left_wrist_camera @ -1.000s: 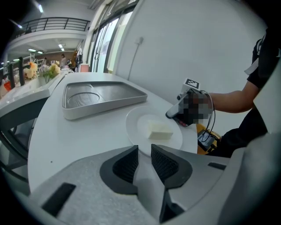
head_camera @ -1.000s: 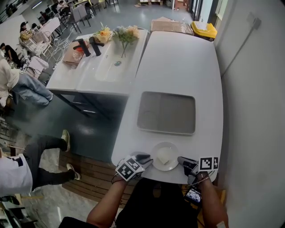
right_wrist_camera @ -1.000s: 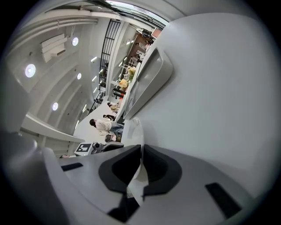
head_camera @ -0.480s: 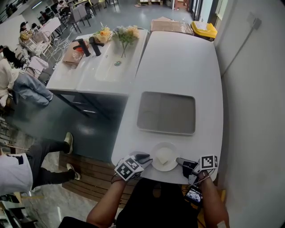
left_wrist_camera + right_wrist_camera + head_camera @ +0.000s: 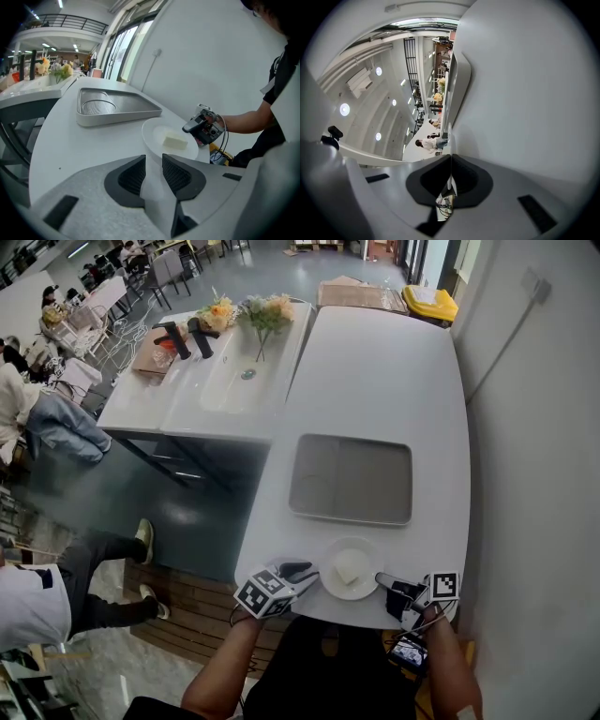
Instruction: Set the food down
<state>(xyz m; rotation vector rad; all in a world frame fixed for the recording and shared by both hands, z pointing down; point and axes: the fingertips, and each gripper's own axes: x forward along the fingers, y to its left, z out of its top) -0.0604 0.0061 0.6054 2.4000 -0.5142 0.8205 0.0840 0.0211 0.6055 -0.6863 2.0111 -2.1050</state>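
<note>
A white plate (image 5: 367,583) rests on the white counter (image 5: 375,381) near its front edge, with a pale block of food (image 5: 349,565) on it. My left gripper (image 5: 302,574) is shut on the plate's left rim. In the left gripper view the plate's rim (image 5: 151,140) runs between the pads of my left gripper (image 5: 153,164), with the food (image 5: 175,140) beyond. My right gripper (image 5: 382,578) is shut and empty, its tip beside the plate's right rim. It also shows in the left gripper view, my right gripper (image 5: 190,126). My right gripper (image 5: 451,159) has its jaws closed together.
A shallow metal tray (image 5: 350,478) lies on the counter just beyond the plate. A sink counter with flowers (image 5: 255,311) and black taps (image 5: 186,337) stands at the far left. A person's legs (image 5: 94,554) are on the floor to the left. The wall runs along the right.
My left gripper has shifted slightly towards me and to the left. My right gripper has drawn back a little to the right. The plate and the food stay in place.
</note>
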